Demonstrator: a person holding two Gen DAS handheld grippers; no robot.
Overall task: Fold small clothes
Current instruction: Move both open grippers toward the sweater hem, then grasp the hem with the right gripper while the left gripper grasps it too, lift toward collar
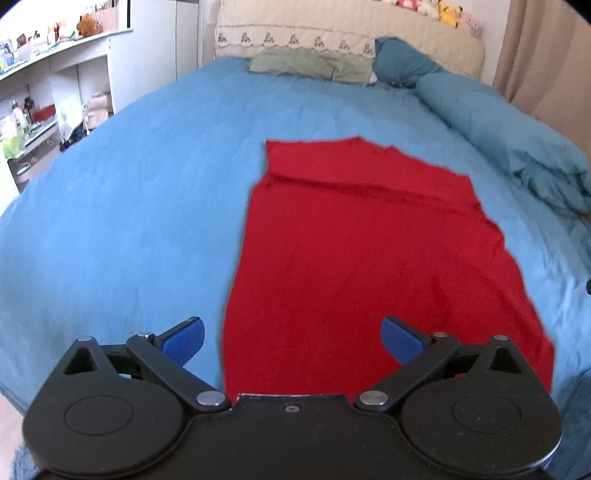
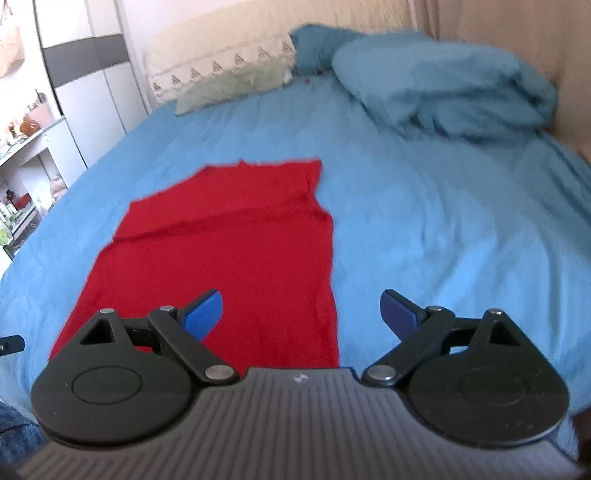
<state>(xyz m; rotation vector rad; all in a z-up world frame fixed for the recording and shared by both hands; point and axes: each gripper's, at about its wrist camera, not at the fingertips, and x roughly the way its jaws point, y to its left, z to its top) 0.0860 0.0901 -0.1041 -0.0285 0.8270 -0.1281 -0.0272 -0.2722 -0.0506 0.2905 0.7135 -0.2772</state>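
A red garment (image 1: 362, 258) lies flat on the blue bed sheet (image 1: 129, 221), folded into a long strip with a crosswise fold line near its far end. It also shows in the right wrist view (image 2: 229, 258). My left gripper (image 1: 291, 336) is open and empty, above the garment's near left corner. My right gripper (image 2: 301, 314) is open and empty, above the garment's near right edge. The garment's near hem is hidden behind both gripper bodies.
A rolled blue duvet (image 1: 517, 136) lies along the bed's right side; it also shows in the right wrist view (image 2: 443, 85). A green pillow (image 1: 310, 64) and a cream headboard cover (image 1: 332, 33) are at the far end. White shelves (image 1: 44, 92) with clutter stand to the left.
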